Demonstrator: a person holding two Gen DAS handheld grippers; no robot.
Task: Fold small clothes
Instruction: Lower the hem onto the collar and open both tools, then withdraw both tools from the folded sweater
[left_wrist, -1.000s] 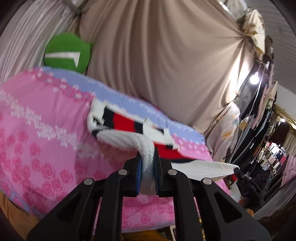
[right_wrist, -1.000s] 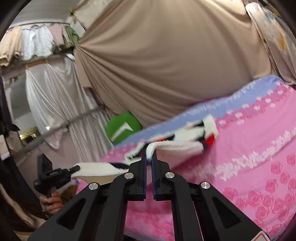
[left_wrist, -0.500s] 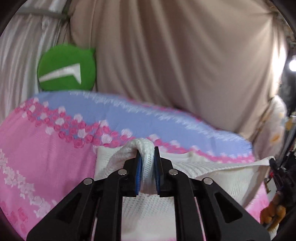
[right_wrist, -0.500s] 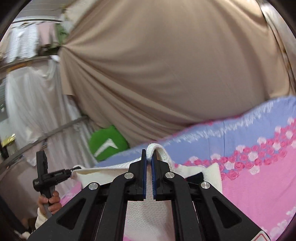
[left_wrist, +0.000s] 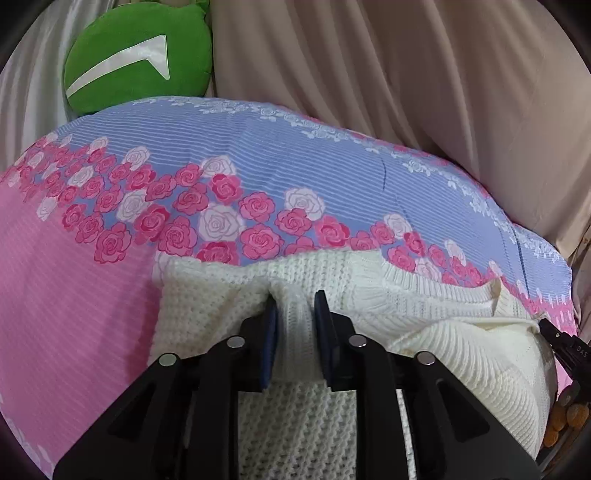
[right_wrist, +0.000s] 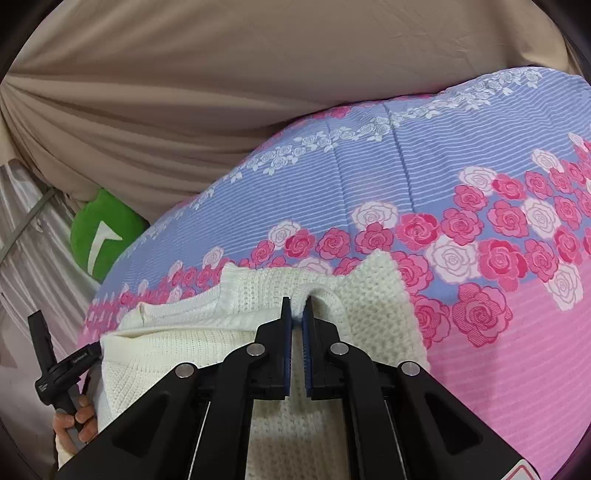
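A cream-white knitted sweater (left_wrist: 424, 317) lies folded over on the pink and blue rose-print bedsheet (left_wrist: 258, 162); it also shows in the right wrist view (right_wrist: 184, 339). My left gripper (left_wrist: 294, 308) has a thick ribbed fold of the sweater between its blue pads, which stand slightly apart. My right gripper (right_wrist: 297, 308) is shut on a thin edge of the same sweater, low against the sheet (right_wrist: 443, 155). The striped part of the garment is hidden underneath.
A green round cushion (left_wrist: 136, 55) sits at the bed's far left edge; it also shows in the right wrist view (right_wrist: 103, 232). A beige curtain (left_wrist: 406, 66) hangs behind the bed. The other hand-held gripper (right_wrist: 55, 373) shows at the left.
Both grippers carried the white sweater edge forward and down over the striped part, which is now covered. The left jaws have widened a little around the fold.
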